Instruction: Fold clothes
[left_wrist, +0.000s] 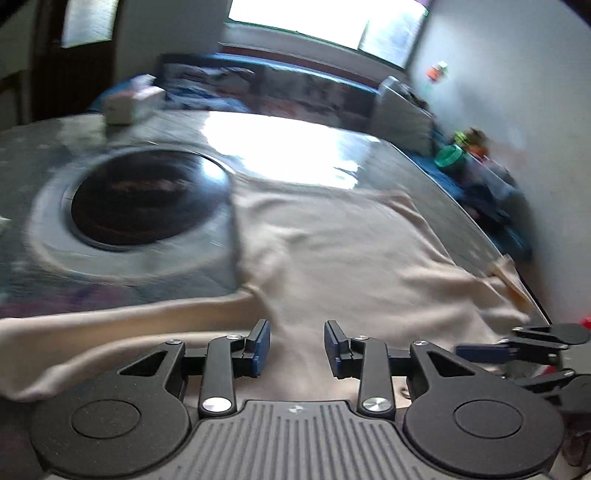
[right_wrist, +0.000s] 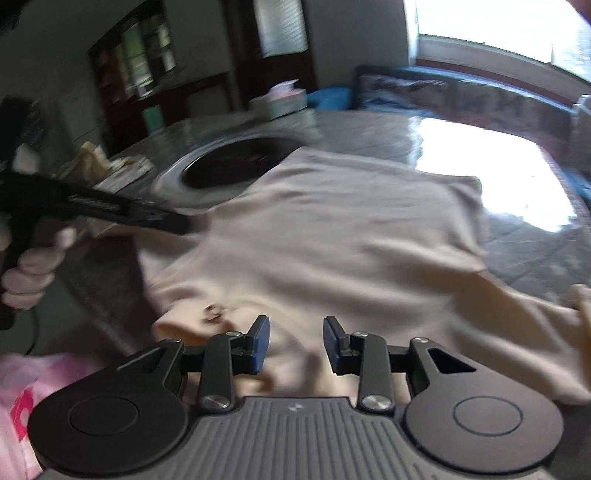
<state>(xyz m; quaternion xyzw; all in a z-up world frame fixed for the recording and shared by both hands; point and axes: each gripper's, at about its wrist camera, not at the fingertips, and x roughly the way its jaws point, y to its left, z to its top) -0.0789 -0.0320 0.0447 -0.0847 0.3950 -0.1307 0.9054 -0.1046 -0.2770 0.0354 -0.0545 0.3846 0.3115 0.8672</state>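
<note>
A beige garment (left_wrist: 332, 251) lies spread on a grey table (left_wrist: 110, 258), also in the right wrist view (right_wrist: 332, 236). My left gripper (left_wrist: 297, 347) is open and empty, hovering just above the garment's near edge. My right gripper (right_wrist: 296, 343) is open and empty over the garment's near part, close to a small tag (right_wrist: 213, 312). The right gripper shows at the right edge of the left wrist view (left_wrist: 480, 352). The left gripper, held in a hand, shows at the left of the right wrist view (right_wrist: 147, 218), at the garment's left edge.
A round dark inset (left_wrist: 147, 199) sits in the table (right_wrist: 369, 125) left of the garment. A tissue box (left_wrist: 129, 103) stands at the far edge. A blue sofa (left_wrist: 295, 85) lies behind. Pink fabric (right_wrist: 22, 398) is at the lower left. A wall (left_wrist: 517, 110) is at the right.
</note>
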